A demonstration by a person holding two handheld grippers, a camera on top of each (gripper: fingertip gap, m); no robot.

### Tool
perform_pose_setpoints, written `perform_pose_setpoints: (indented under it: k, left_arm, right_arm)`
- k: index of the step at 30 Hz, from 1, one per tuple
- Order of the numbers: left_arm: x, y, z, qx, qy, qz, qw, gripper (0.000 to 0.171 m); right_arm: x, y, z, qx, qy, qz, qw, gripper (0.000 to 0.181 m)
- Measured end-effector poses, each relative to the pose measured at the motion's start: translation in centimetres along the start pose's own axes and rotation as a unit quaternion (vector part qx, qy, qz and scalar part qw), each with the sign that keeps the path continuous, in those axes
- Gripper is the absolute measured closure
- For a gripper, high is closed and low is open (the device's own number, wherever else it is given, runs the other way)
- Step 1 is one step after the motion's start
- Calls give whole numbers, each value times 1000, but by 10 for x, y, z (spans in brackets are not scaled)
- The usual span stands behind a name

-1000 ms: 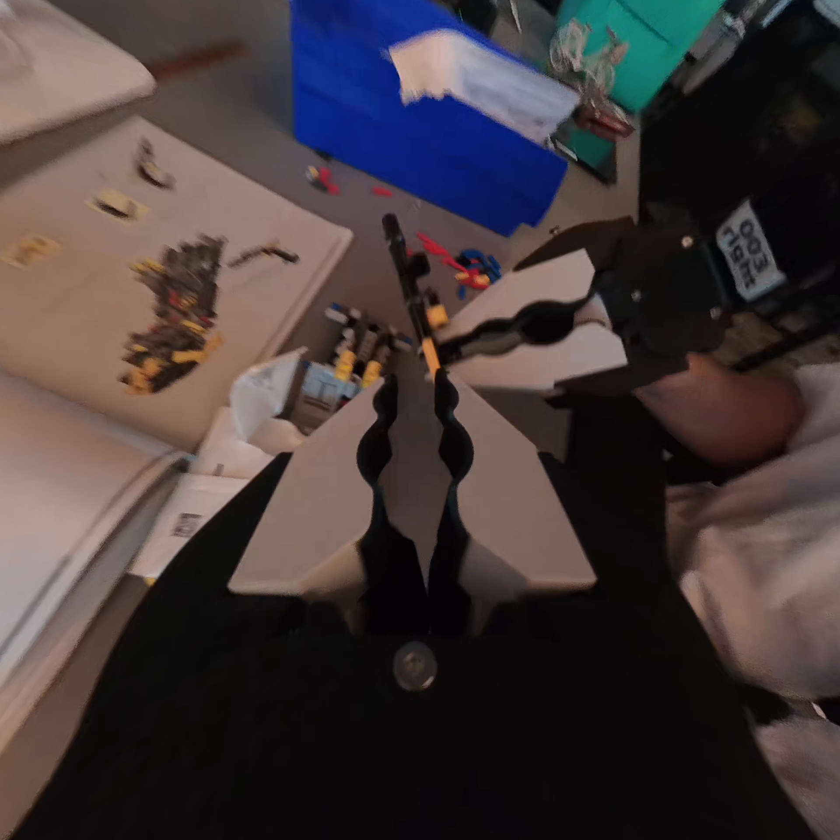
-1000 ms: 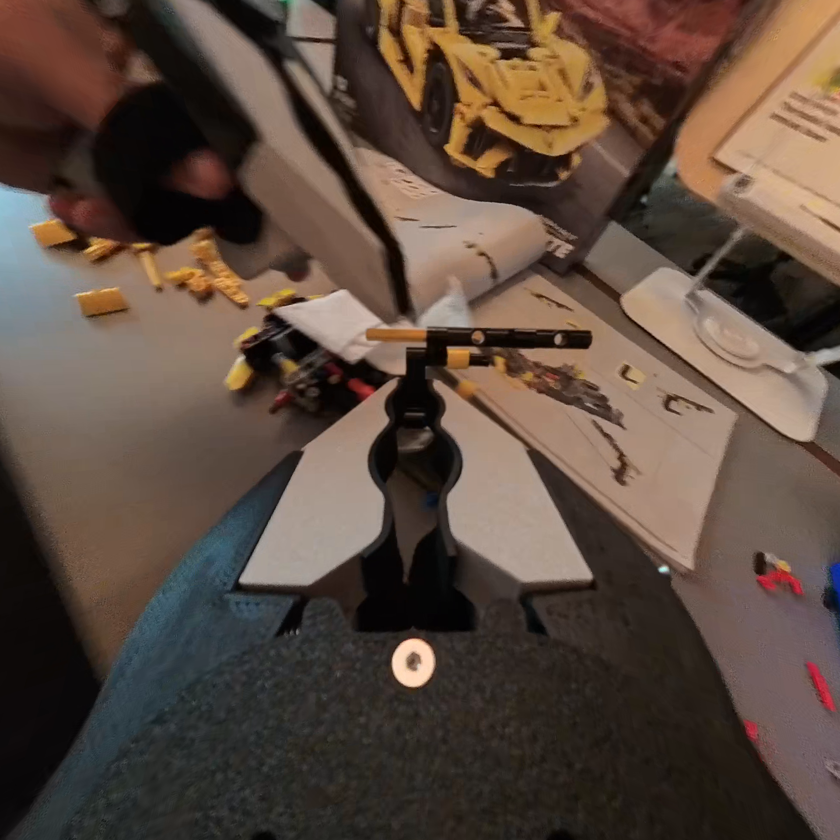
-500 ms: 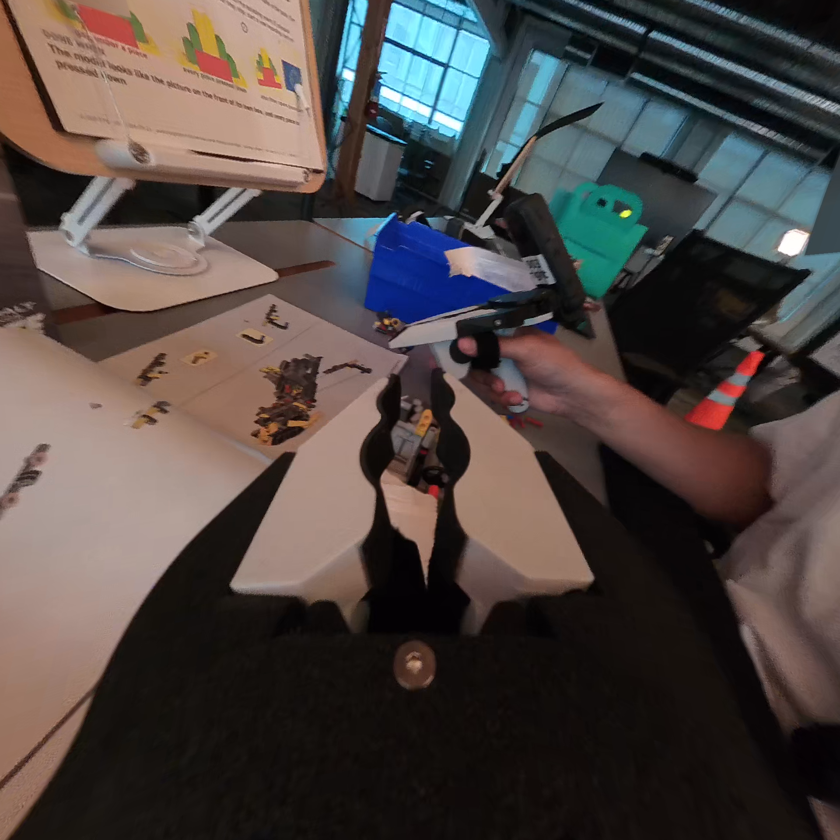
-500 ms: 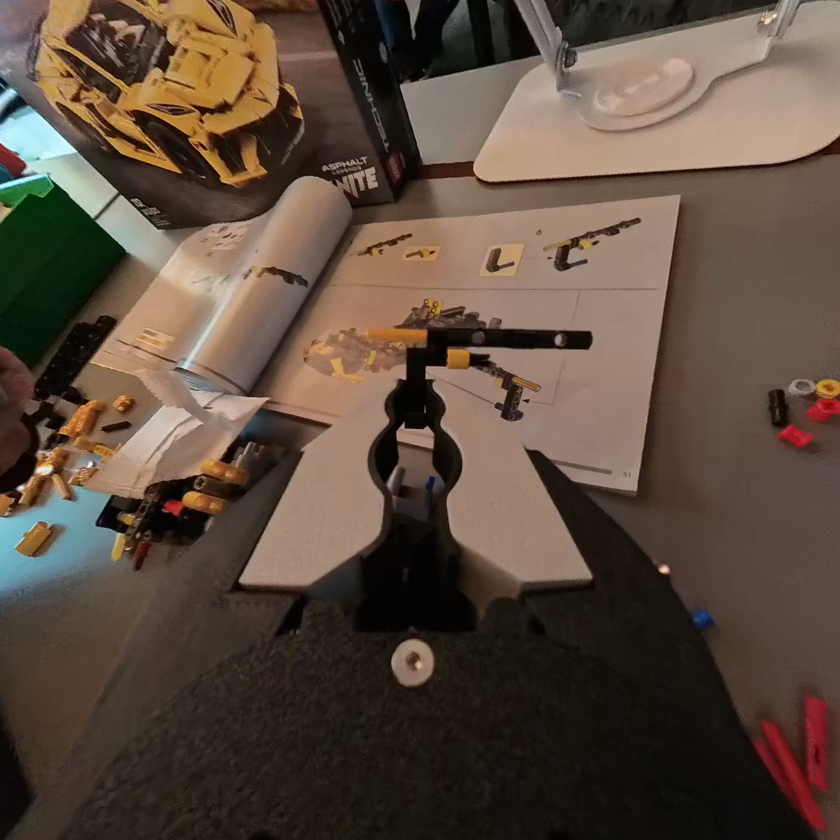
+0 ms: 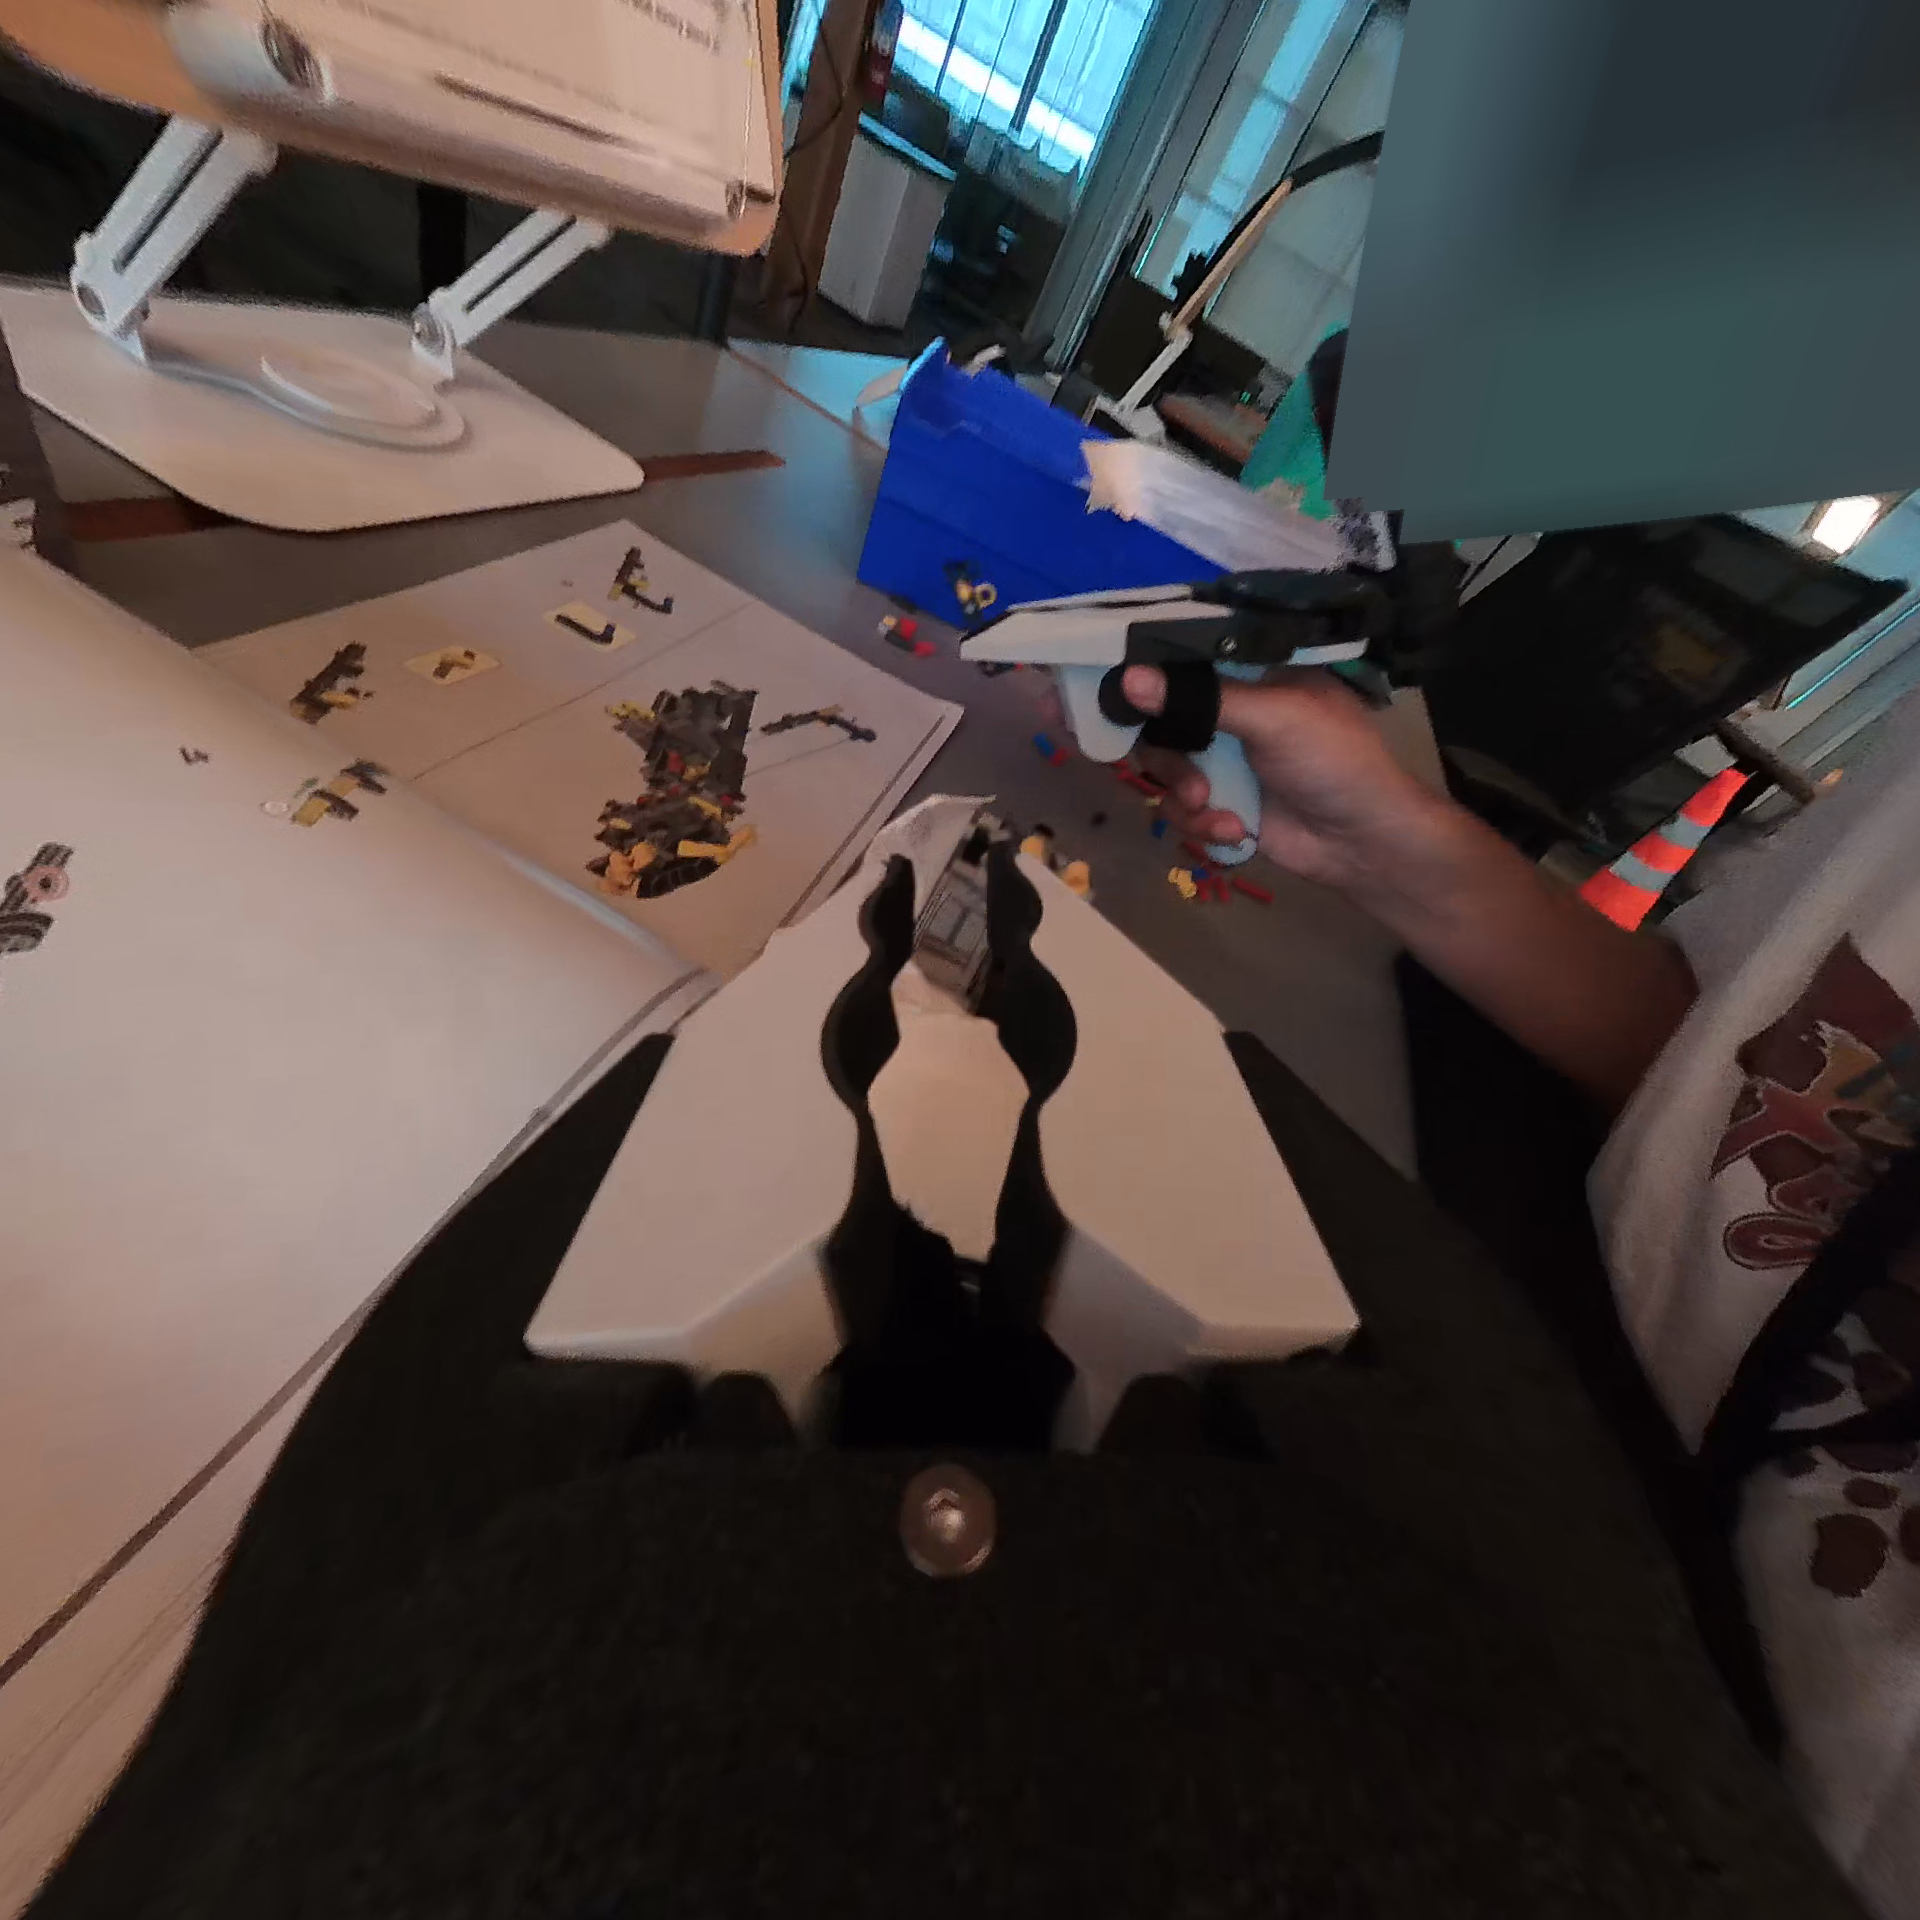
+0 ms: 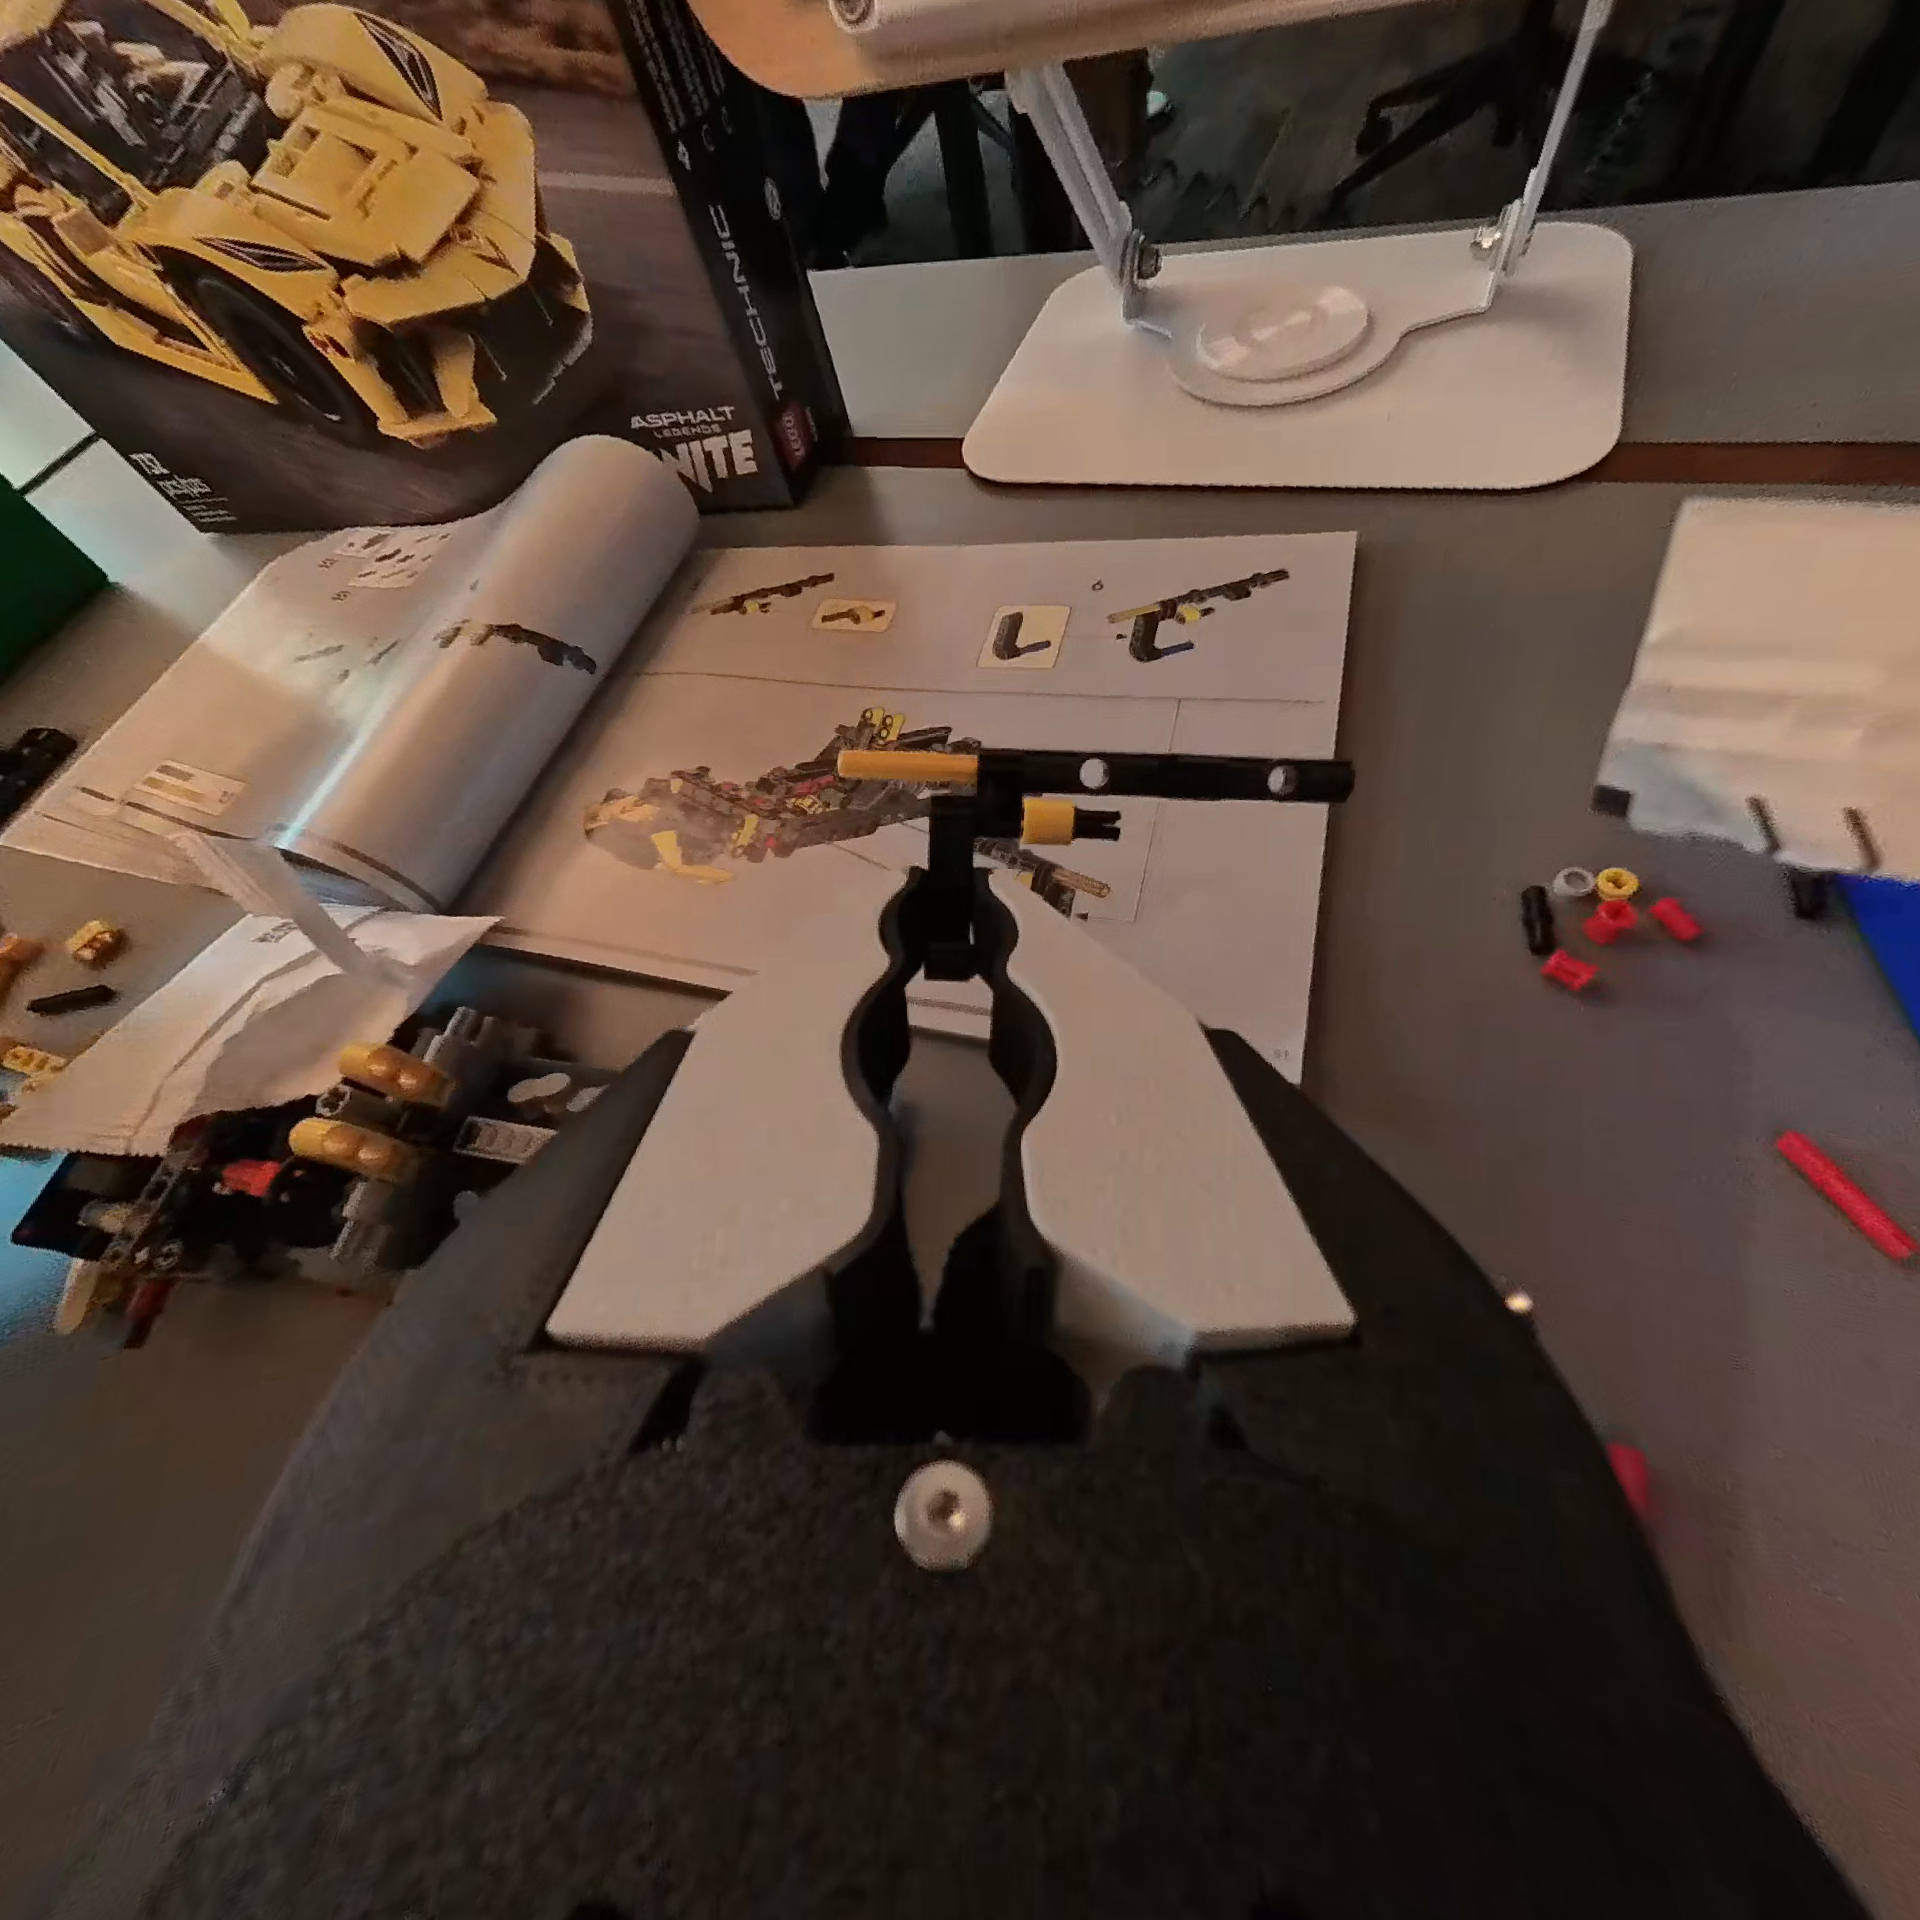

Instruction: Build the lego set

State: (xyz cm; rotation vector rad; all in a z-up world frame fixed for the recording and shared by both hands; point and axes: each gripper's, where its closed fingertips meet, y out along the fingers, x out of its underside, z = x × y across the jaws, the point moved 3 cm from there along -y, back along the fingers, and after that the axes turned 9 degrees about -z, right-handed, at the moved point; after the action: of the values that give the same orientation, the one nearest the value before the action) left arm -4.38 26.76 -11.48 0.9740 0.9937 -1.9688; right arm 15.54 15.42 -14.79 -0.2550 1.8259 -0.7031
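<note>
Pinching the light, stiff rod piece point(image 6: 1091, 779) by its short black stem, the right tongs point(image 6: 948, 935) hold firm; left tongs point(image 5: 948, 894) narrowly parted, empty.

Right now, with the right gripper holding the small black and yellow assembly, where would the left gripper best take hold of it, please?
Probably the long black beam's free end, approached from that open side with the fingers closing across its thin faces. The right gripper is shut on the short downward stem, and the yellow pins crowd the other end. The left gripper is open and empty.
</note>
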Motion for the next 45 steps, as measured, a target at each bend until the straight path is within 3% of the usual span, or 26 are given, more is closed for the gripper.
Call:
perform_pose_setpoints:
  k: [22, 29, 36, 45]
  left_arm:
    - [8, 4, -9, -5, -4, -12, 1000, 160]
    - [-4, 17, 8, 10, -20, 15, 1000, 156]
    - [-2, 41, 33, -21, -12, 2, 1000, 156]
    - [0, 43, 42, -36, 19, -9, 999, 166]
  right_arm:
    - [10, 6, -20, -23, -71, -6, 997, 174]
    - [0, -4, -72, -9, -206, 28, 978, 174]
    - [4, -16, -120, -23, -242, 44, 969, 174]
    - [14, -22, -143, -10, -300, 68, 952, 174]
